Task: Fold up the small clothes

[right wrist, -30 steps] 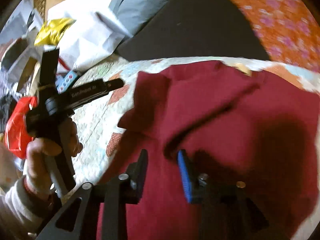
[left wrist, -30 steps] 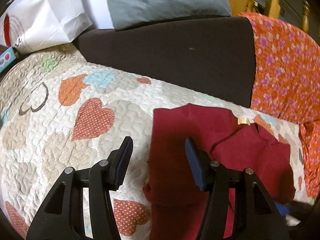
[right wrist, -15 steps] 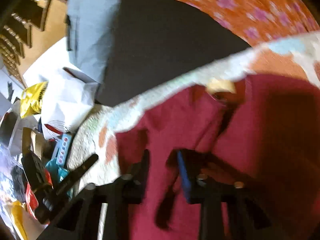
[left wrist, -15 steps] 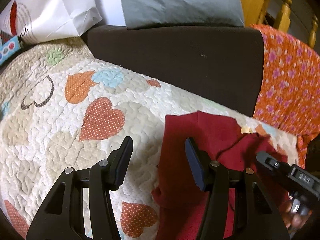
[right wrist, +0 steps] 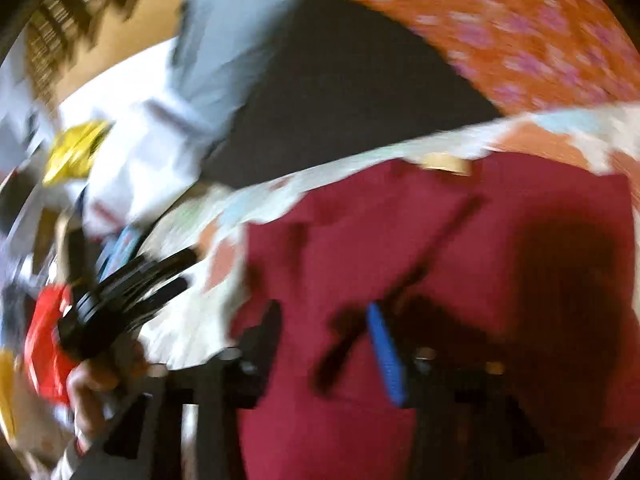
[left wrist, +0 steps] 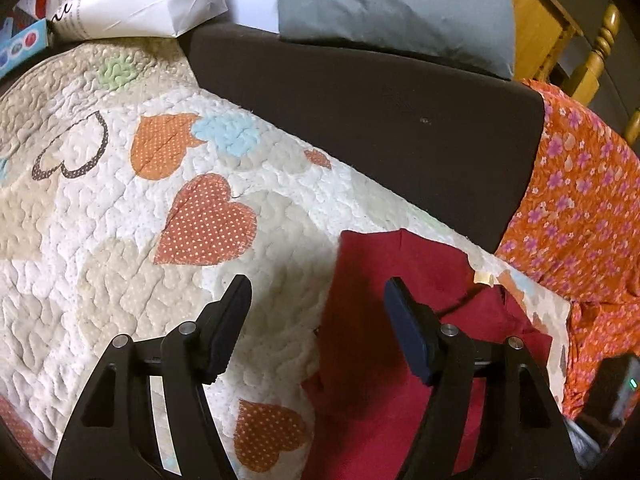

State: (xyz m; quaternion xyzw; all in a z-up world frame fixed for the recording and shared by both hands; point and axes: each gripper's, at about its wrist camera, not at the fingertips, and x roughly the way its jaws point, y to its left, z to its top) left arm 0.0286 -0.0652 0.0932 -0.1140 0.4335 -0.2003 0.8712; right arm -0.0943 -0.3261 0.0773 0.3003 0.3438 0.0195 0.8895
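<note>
Garment (left wrist: 372,280), a dark red knit piece, is lying on the quilt (left wrist: 120,260) near its far right corner, close to the dark sofa back (left wrist: 360,120) and the orange floral fabric (left wrist: 580,208). Progress: it is looking partly folded, with one panel doubled over along a diagonal crease (right wrist: 440,240), a pale neck label (right wrist: 446,163) showing at the top edge, and the lower part bunching unevenly; squaring up and the final folds are looking outstanding. Left gripper (left wrist: 318,304) is hovering with jaws spread wide, having just been opening, nothing between them; the left edge of the cloth is sitting under the gap. Right gripper (right wrist: 324,320) is hanging over the middle of the cloth, jaws parted and just been opening, pads not pressing on anything as far as the blurred view is showing. Materials: cloth is reading soft, matte, floppy; quilt is puffy, stippled stitching, polka-dot heart patches (left wrist: 204,224); sofa back is flat, smooth, dark brown; grey cushion (left wrist: 400,8) is resting on top of it.
</note>
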